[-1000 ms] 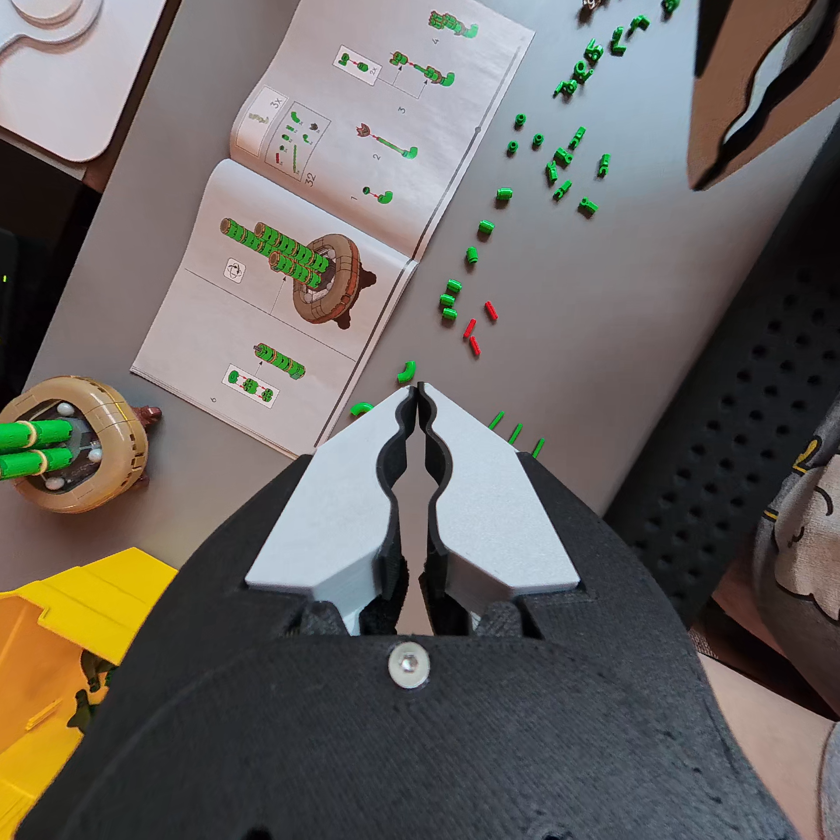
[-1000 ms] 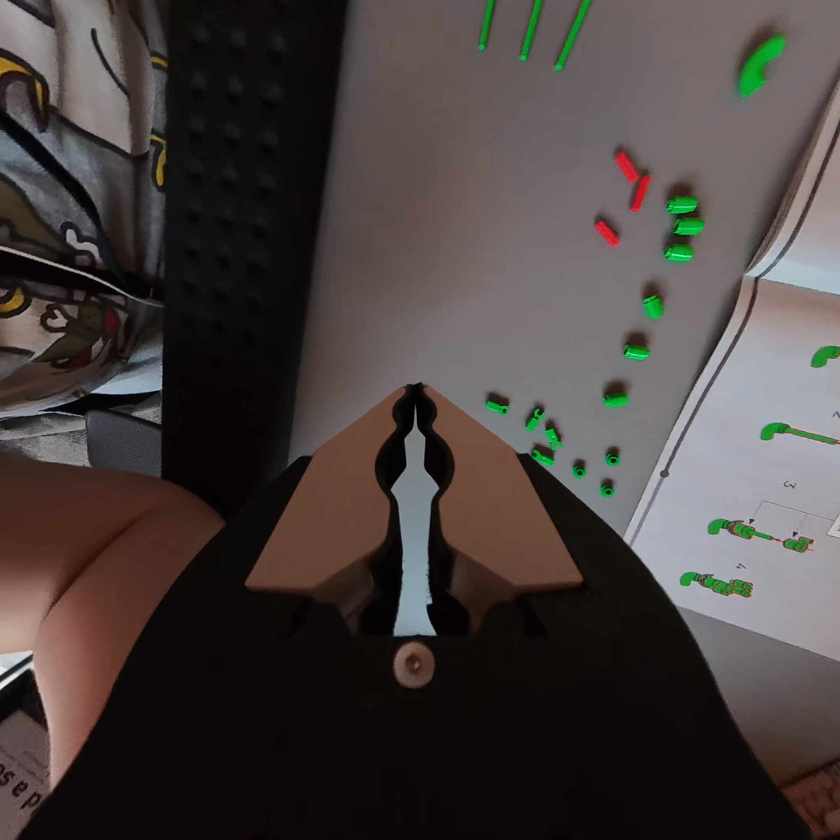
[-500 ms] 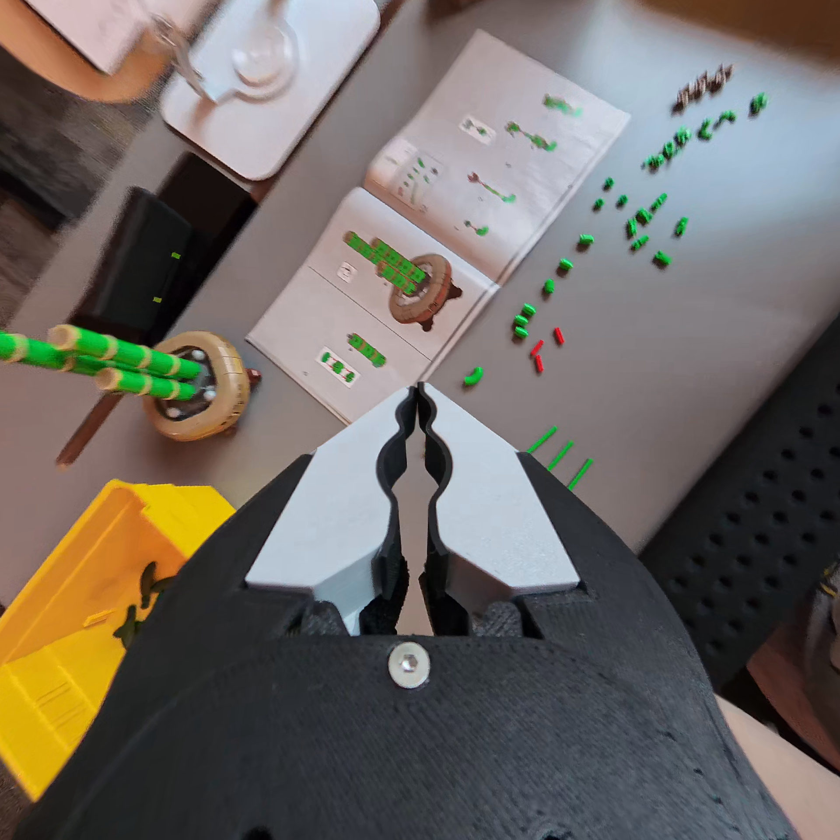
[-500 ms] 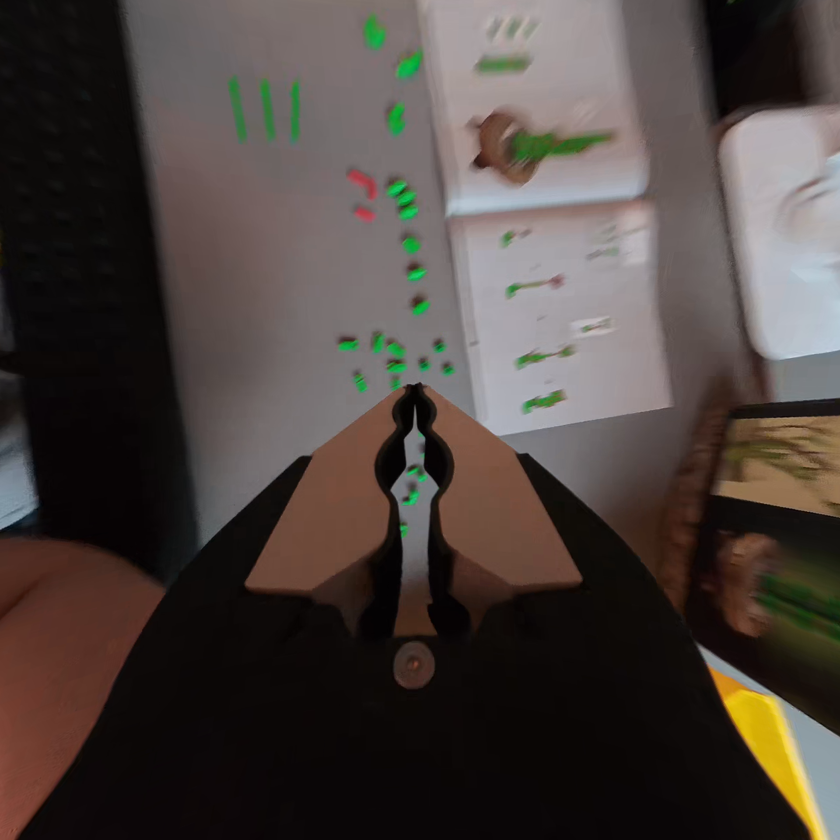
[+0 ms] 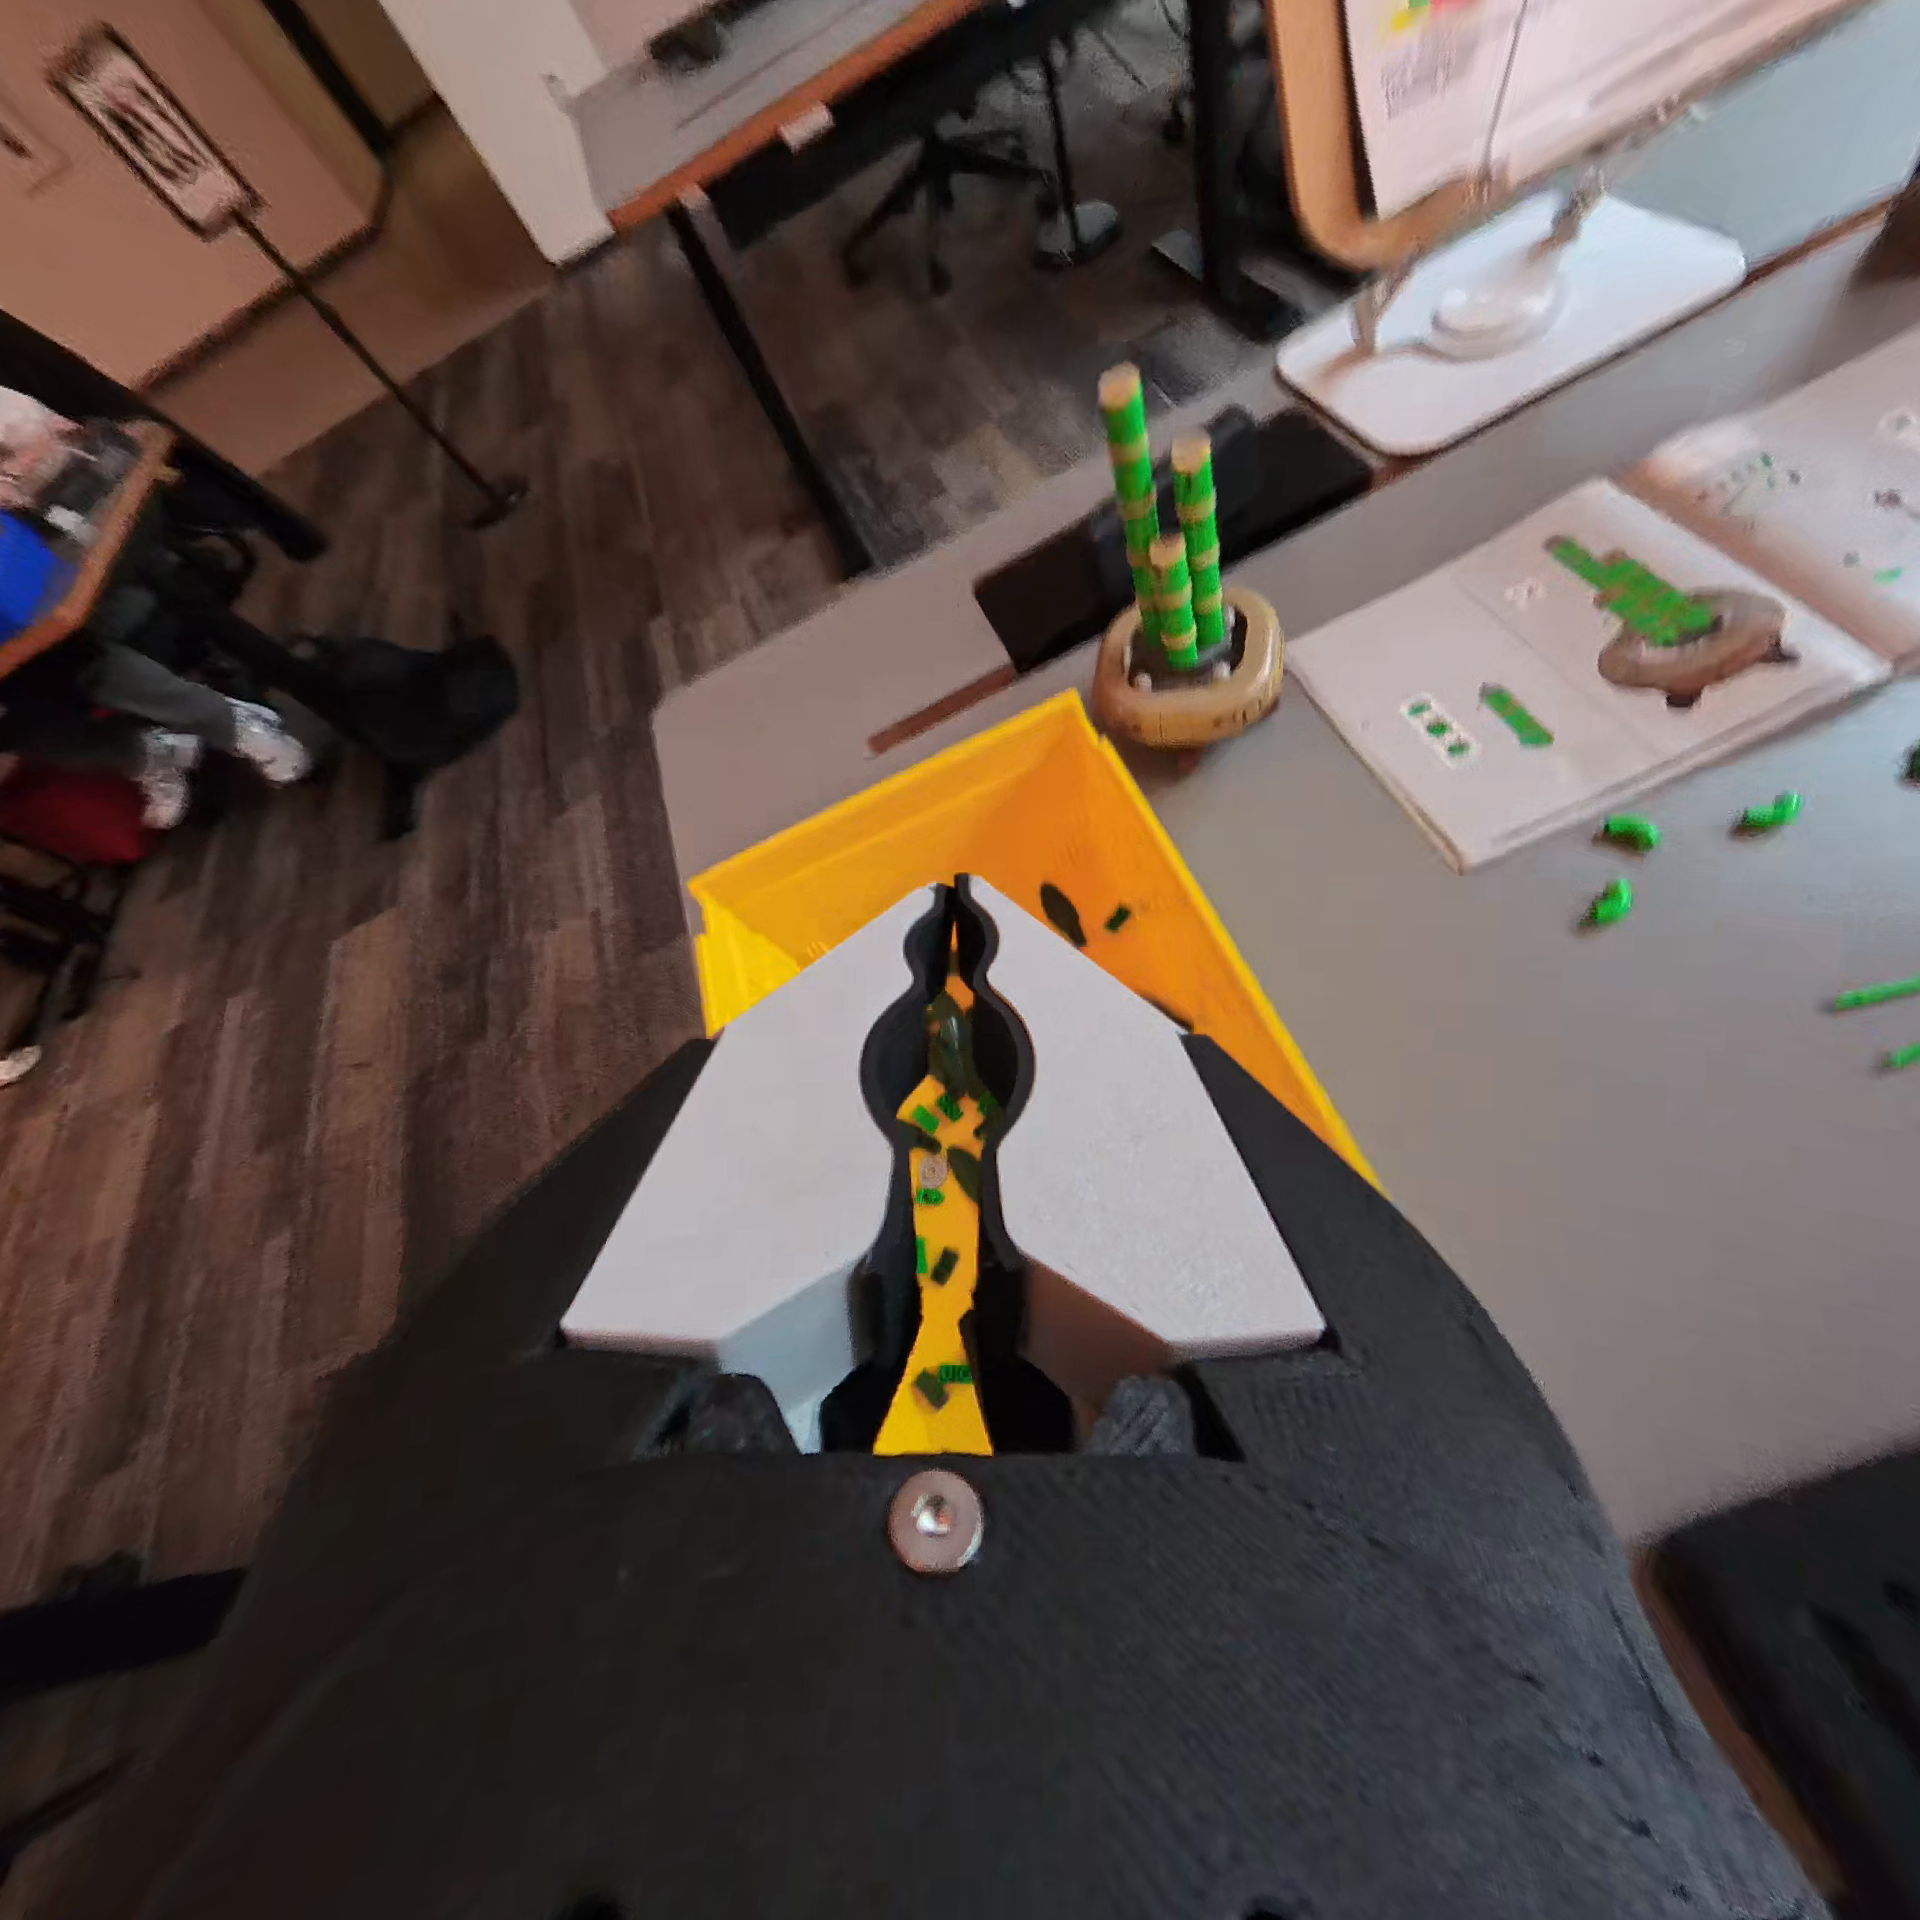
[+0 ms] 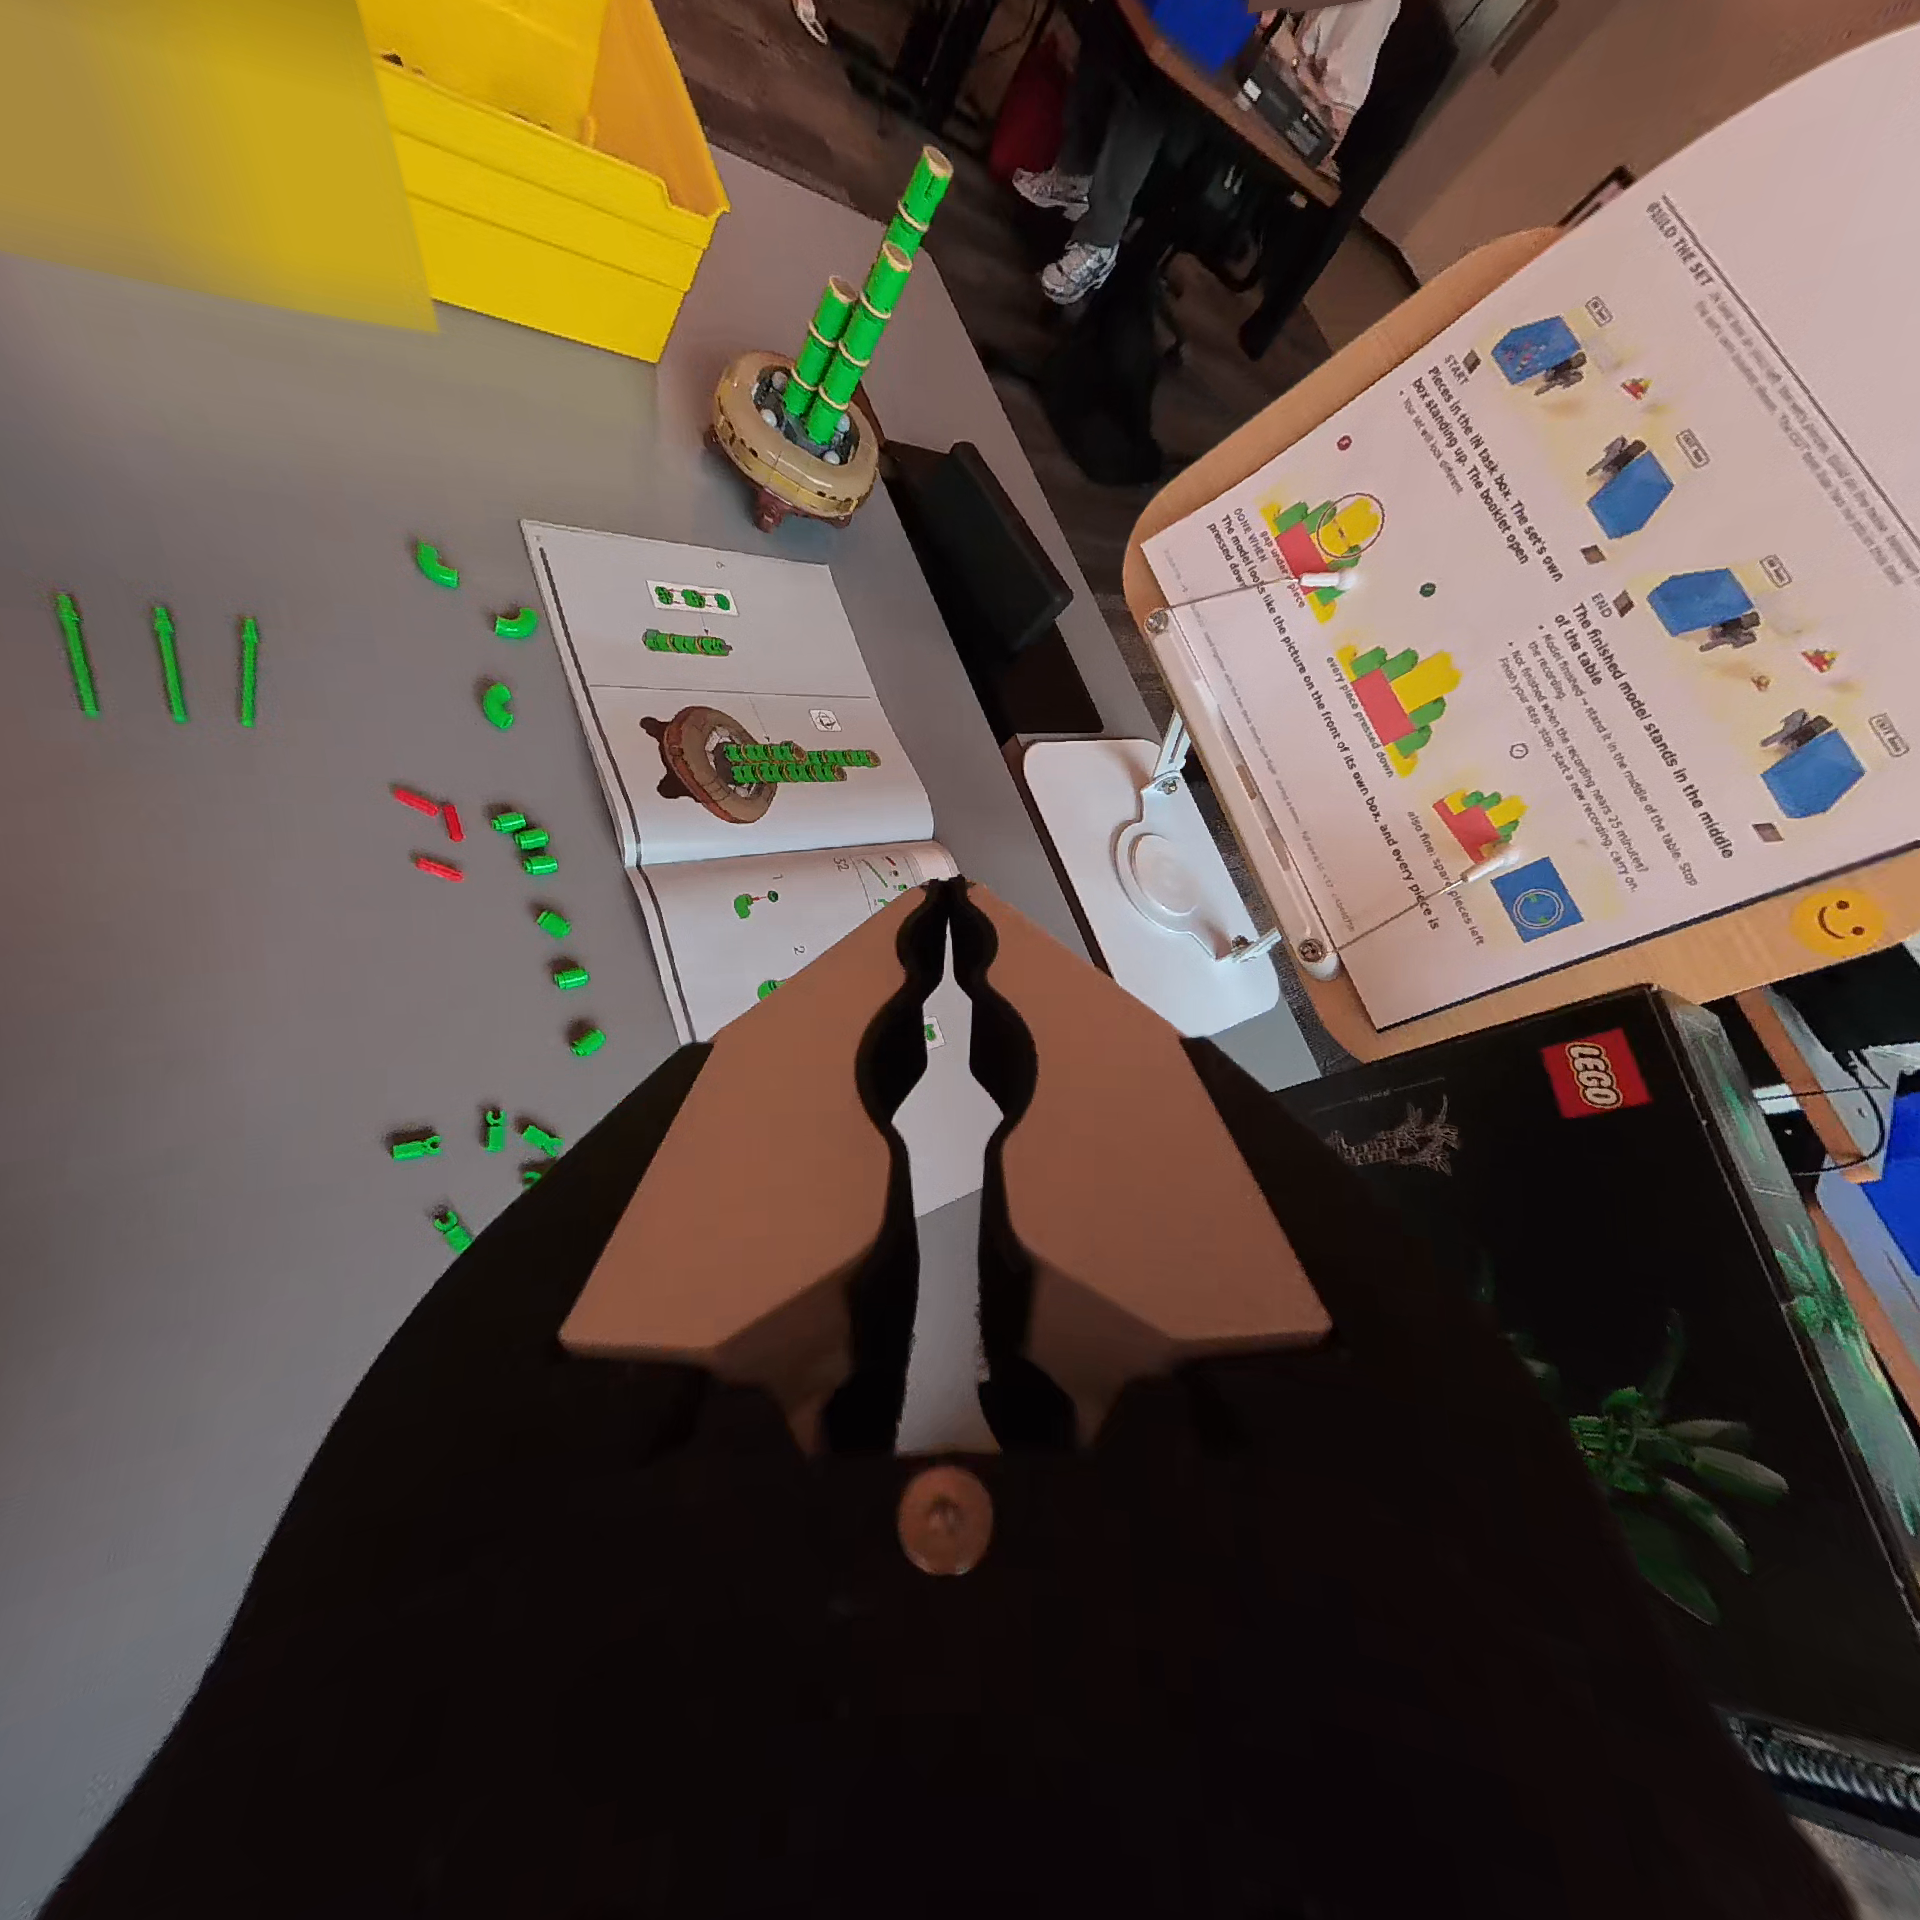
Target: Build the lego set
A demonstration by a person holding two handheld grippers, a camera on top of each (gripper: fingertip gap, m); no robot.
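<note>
The part-built model (image 5: pixel 1179 623), a tan round pot with three green and tan bamboo stalks, stands on the grey table (image 5: pixel 1558 1195); it also shows in the right wrist view (image 6: pixel 821 405). My left gripper (image 5: pixel 954 891) is shut and empty, held above the yellow bin (image 5: pixel 977 821) that holds dark green pieces. My right gripper (image 6: pixel 948 891) is shut and empty, held above the open instruction booklet (image 6: pixel 727 717). Loose green pieces (image 6: pixel 551 920), red pins (image 6: pixel 431 826) and three green rods (image 6: pixel 166 665) lie on the table left of the booklet.
A board with a printed sheet (image 6: pixel 1558 582) stands on a white stand (image 6: pixel 1153 883) at the table's far side. The black set box (image 6: pixel 1621 1299) lies at the right. A black flat object (image 6: pixel 987 561) lies beside the model. The table edge drops to a wood floor (image 5: pixel 312 1039). The left gripper's tips are roughly 50 centimeters from the right gripper's.
Both grippers have swung up and away from the loose pieces. The left one now points over the yellow bin; the right one now points over the booklet. Both stayed shut.
</note>
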